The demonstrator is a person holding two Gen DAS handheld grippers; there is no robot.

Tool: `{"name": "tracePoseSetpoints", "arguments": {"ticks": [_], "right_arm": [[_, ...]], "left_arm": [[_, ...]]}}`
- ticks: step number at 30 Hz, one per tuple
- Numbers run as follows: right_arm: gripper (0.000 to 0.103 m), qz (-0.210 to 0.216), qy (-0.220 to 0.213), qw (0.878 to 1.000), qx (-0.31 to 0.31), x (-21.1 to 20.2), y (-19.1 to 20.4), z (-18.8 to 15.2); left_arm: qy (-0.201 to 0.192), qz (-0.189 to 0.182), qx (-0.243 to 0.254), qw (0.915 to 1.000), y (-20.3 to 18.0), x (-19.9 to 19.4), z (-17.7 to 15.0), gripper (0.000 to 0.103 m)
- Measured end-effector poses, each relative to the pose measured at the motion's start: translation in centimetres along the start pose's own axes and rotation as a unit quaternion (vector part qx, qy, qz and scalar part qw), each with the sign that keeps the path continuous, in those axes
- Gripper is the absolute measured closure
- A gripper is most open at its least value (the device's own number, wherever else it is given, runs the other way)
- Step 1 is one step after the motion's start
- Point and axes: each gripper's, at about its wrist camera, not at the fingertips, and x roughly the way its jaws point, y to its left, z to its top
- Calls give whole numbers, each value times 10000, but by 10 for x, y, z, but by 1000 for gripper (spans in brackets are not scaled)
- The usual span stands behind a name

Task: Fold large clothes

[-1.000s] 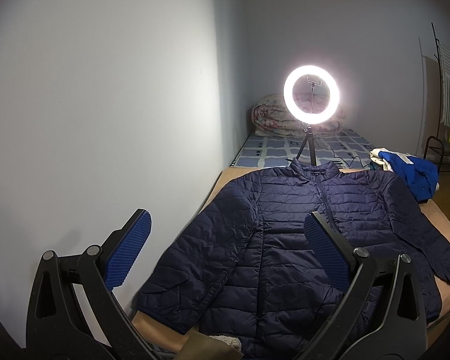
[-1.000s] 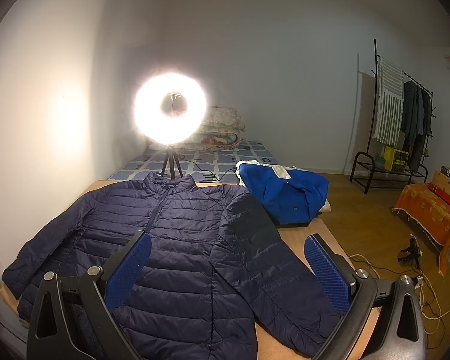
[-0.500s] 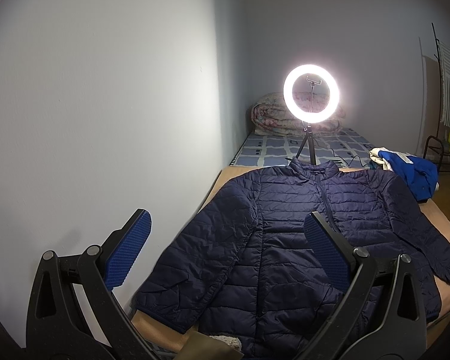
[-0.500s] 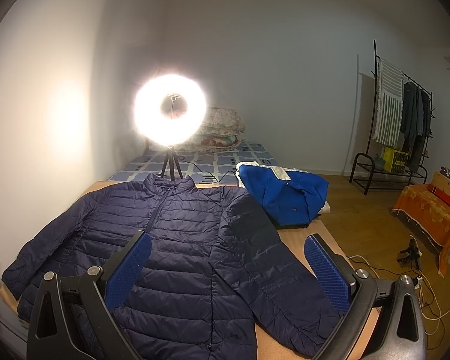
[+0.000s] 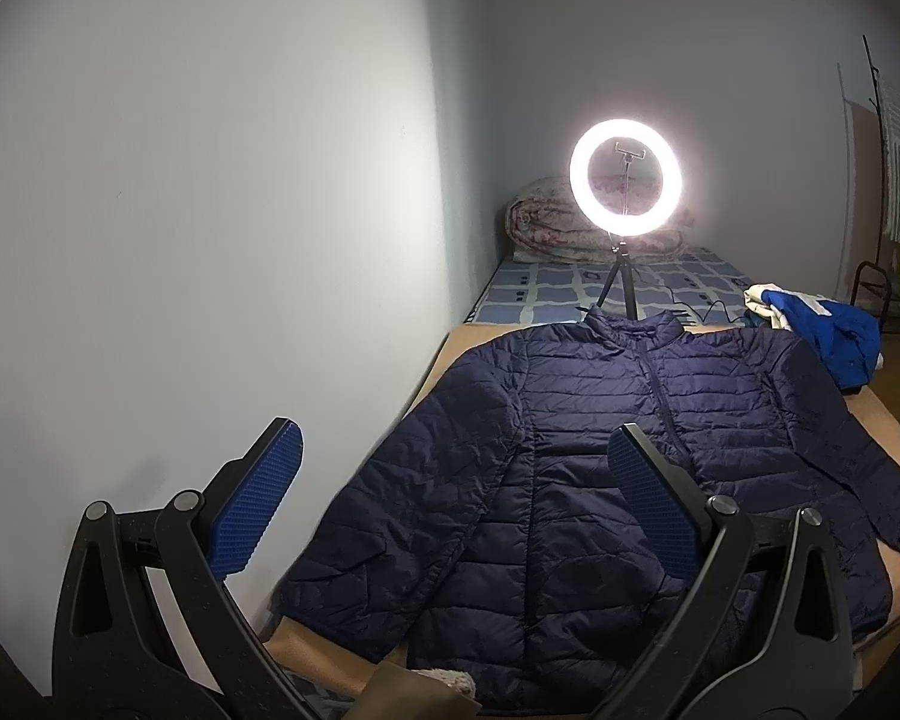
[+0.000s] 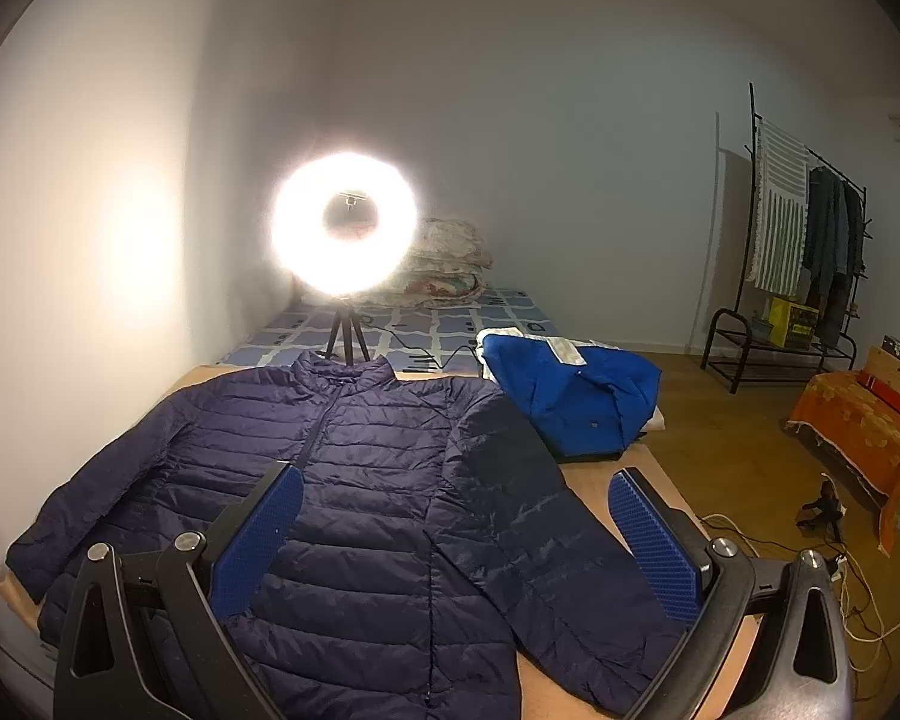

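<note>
A navy quilted puffer jacket (image 5: 600, 450) (image 6: 378, 480) lies flat and zipped on a tan-covered surface (image 6: 594, 480), collar at the far end, both sleeves spread down its sides. My left gripper (image 5: 453, 441) hovers open above the jacket's near left part, with nothing between its blue pads. Over the jacket's near right part and right sleeve, my right gripper (image 6: 456, 483) is likewise open and empty, apart from the fabric.
A lit ring light on a tripod (image 6: 345, 228) stands just beyond the collar. A blue garment (image 6: 576, 390) is heaped at the far right corner. White wall (image 5: 210, 210) runs along the left edge. Clothes rack (image 6: 798, 252) and floor cables (image 6: 858, 588) at right.
</note>
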Motion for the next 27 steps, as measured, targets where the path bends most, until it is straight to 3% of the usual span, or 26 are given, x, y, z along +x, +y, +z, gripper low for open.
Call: {"name": "tracePoseSetpoints", "arguments": {"ticks": [9,17,20,23,27], "right_arm": [[0,435,4,9990,-114,3,23,1],[0,1146,-178,9913,-624,18,82,5],[0,1654,-243,9835,-690,25,103,3],[0,2191,-34,9720,-845,34,132,3],[0,2926,236,9452,-1428,42,180,1]], "left_arm": [[125,141,-34,9998,16,3,-6,0],[62,457,-32,9989,41,-4,-27,0],[151,527,-60,9985,52,-7,-39,0],[208,578,-162,9980,64,-15,-52,0],[363,540,-229,9976,78,-29,-73,0]]}}
